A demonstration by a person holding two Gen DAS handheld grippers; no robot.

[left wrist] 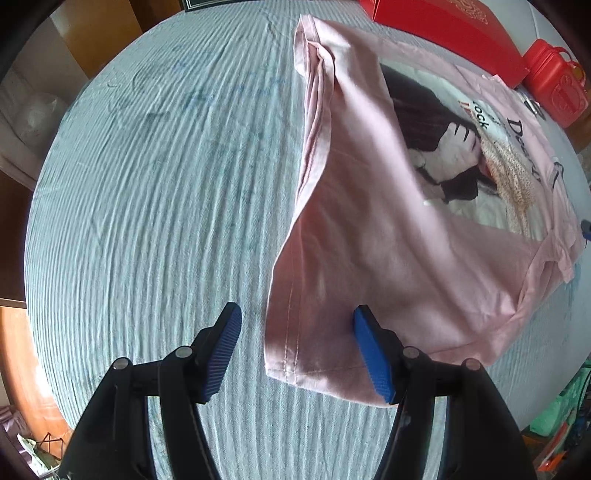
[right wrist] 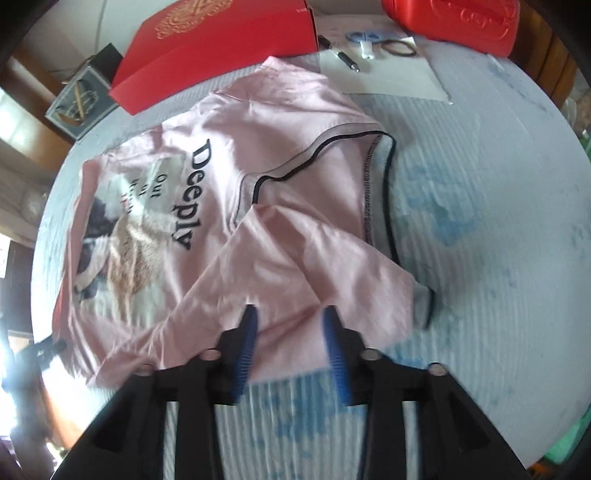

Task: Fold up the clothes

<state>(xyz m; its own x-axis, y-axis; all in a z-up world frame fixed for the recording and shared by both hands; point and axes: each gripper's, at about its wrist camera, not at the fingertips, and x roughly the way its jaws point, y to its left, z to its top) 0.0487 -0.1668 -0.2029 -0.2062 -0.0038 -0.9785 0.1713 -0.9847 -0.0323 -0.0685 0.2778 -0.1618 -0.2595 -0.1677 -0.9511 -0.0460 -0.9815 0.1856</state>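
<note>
Soft matt pink cotton T-shirt [left wrist: 388, 258] with smooth print; ribbed, crinkled pale blue cloth bedspread [left wrist: 155, 192]; glossy red plastic container [left wrist: 554, 83]; ridged blue rubbery pads [left wrist: 223, 354].

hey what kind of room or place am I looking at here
Probably a home, maybe a bedroom: a pink printed T-shirt lies on a ribbed pale blue cloth cover, with a red gift box, a pen and wooden furniture around the edge.
</note>
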